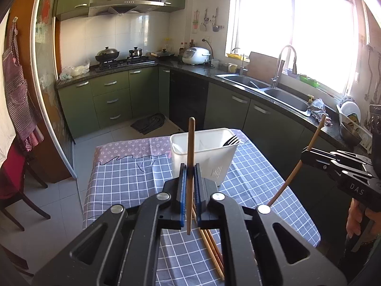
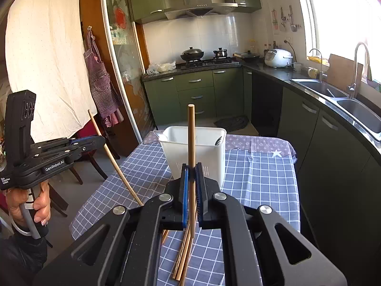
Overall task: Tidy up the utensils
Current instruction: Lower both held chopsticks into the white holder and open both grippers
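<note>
On a table covered with a blue-and-white checked cloth (image 1: 133, 186), a white plastic utensil caddy (image 1: 204, 152) with inner dividers stands toward the far end. A dark metal fork (image 1: 230, 140) stands tines-up in its right compartment, and something pale sits in the left one, too unclear to name.

The left gripper (image 1: 189, 169) has its blue-padded fingers pressed narrow on a darker brown wooden chopstick (image 1: 190, 147). The stick stands nearly upright, its top rising in front of the caddy and its lower end hanging clear above the cloth. In the right wrist view this same gripper (image 2: 100, 140) appears at the left, held by a person's hand (image 2: 35, 205), with the stick slanting down toward the table.

The right gripper (image 2: 192, 169) is likewise closed tight on a lighter tan wooden chopstick (image 2: 191, 138), also held almost upright just on the near side of the caddy. From the left wrist view it (image 1: 303, 153) shows at the right edge, the stick angled through its fingers.

More loose wooden chopsticks (image 1: 212, 250) lie in a small bundle on the cloth at the near end, below both grippers. Beyond the table runs a dark kitchen counter with a steel double sink (image 1: 269, 90) on the right.
</note>
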{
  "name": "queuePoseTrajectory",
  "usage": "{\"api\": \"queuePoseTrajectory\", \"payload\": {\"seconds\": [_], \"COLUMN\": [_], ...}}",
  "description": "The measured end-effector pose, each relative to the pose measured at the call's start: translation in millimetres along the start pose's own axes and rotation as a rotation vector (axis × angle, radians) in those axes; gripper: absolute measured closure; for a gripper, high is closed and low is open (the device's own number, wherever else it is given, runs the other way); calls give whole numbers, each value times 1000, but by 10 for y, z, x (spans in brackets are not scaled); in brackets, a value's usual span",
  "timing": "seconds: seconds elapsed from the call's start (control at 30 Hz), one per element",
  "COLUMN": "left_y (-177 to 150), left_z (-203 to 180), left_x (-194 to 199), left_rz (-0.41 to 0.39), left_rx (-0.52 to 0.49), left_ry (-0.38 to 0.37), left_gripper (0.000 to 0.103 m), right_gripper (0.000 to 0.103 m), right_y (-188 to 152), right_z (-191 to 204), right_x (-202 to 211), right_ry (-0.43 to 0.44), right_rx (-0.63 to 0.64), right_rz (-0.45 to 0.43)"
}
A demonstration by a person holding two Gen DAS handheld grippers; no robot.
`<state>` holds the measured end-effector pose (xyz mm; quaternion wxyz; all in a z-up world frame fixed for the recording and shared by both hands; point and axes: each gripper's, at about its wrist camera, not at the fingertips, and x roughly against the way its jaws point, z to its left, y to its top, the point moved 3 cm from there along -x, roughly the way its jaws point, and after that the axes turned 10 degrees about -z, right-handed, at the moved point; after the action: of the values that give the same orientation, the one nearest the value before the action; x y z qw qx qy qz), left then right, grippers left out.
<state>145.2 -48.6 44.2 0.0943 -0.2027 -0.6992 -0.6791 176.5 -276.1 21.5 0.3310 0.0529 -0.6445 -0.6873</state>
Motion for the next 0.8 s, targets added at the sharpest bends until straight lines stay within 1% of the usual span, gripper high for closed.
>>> {"api": "queuePoseTrajectory", "payload": {"seconds": [0.17, 0.23, 0.37, 0.47, 0.53, 0.63, 0.7, 0.8], "left_y": [472, 690, 1084, 1273, 1320, 1285, 1191, 978], "left_z": [-115, -149, -222, -251, -262, -252, -243, -202], "left_x": [60, 61, -32, -198, -344, -616, -804, -1079], "left_rz": [-45, -73, -138, -174, -189, -190, -167, -97], "left_rx": [-9, -9, -19, -17, -13, -18, -24, -12], "left_ry": [-55, -64, -45, -16, 5, 44, 68, 73], "left_gripper": [97, 97, 97, 97, 97, 97, 97, 97], "right_gripper": [96, 96, 96, 96, 96, 96, 96, 96], "right_y": [330, 426, 581, 679, 752, 850, 906, 1014], "right_z": [31, 36, 24, 17, -6, -26, -33, -41], "right_x": [12, 1, -40, -45, -52, -55, -52, -96], "right_ry": [7, -1, -11, -19, -26, -32, -36, -37], "right_rx": [13, 20, 30, 34, 37, 38, 38, 35], "right_rz": [-24, -29, -35, -46, -57, -73, -84, -95]}}
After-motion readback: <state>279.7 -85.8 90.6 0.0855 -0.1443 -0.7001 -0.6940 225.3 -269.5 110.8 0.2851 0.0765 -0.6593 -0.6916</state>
